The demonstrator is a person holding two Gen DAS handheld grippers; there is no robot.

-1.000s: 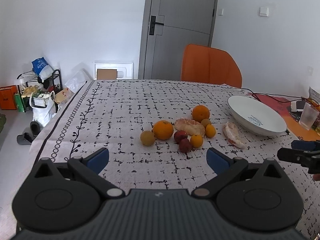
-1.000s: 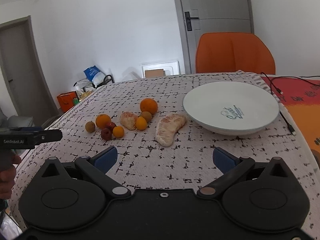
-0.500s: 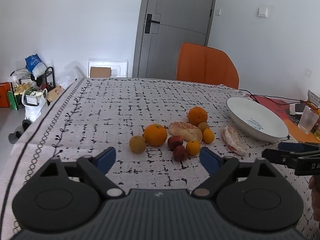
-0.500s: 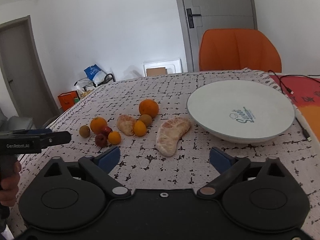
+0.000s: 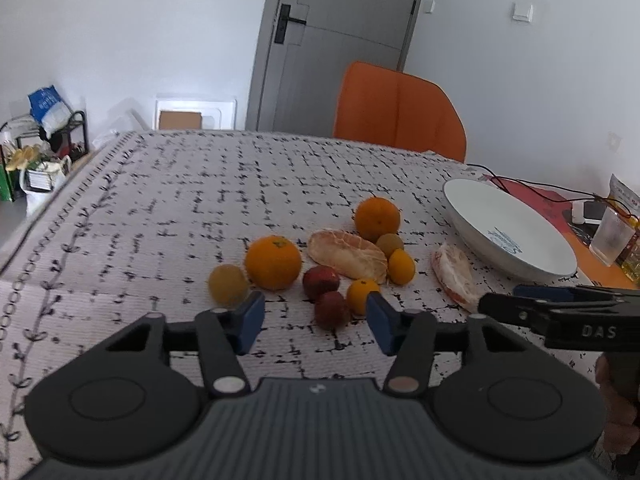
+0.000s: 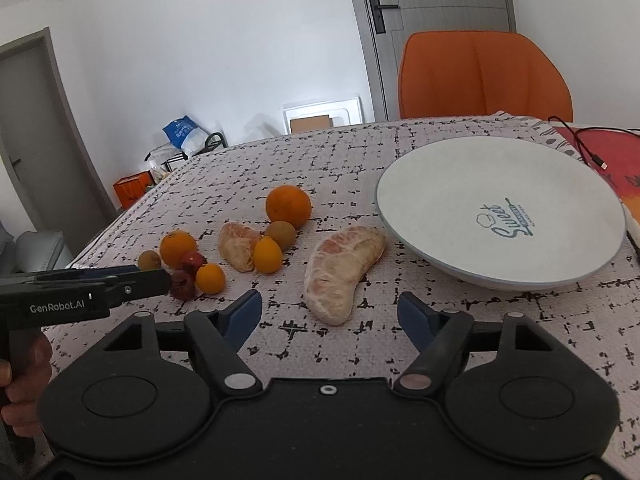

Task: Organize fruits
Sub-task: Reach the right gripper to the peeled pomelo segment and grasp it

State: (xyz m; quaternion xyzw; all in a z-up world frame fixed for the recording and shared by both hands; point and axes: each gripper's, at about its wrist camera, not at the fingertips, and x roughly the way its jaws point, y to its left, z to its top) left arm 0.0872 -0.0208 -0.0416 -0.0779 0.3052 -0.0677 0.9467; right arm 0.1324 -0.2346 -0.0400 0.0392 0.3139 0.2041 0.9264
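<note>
Sorting has not begun, by the look of it: the white plate (image 6: 500, 204) ahead and to the right of the right gripper (image 6: 330, 314) holds nothing, and every fruit lies on the checked tablecloth (image 5: 200, 192).

The large peeled citrus segment (image 6: 342, 268) sits straight ahead of the right gripper's spread, empty jaws, its long axis running from near the fingers up and to the right, so its far tip points at the plate's rim.

A smaller peeled half (image 5: 346, 254) lies ahead of the left gripper (image 5: 316, 318), long axis slanting across that view.

Two oranges (image 5: 273, 261) (image 5: 377, 218) lie beyond it, one ahead-left, one farther ahead-right.

Nearest the left gripper's open, empty jaws are two dark red fruits (image 5: 331, 309) (image 5: 321, 281), with small yellow-orange ones (image 5: 360, 294) (image 5: 401, 266) just right and brownish ones (image 5: 228, 285) (image 5: 389, 243) at the cluster's edges.

All of it, I judge, still needs moving to the plate.
</note>
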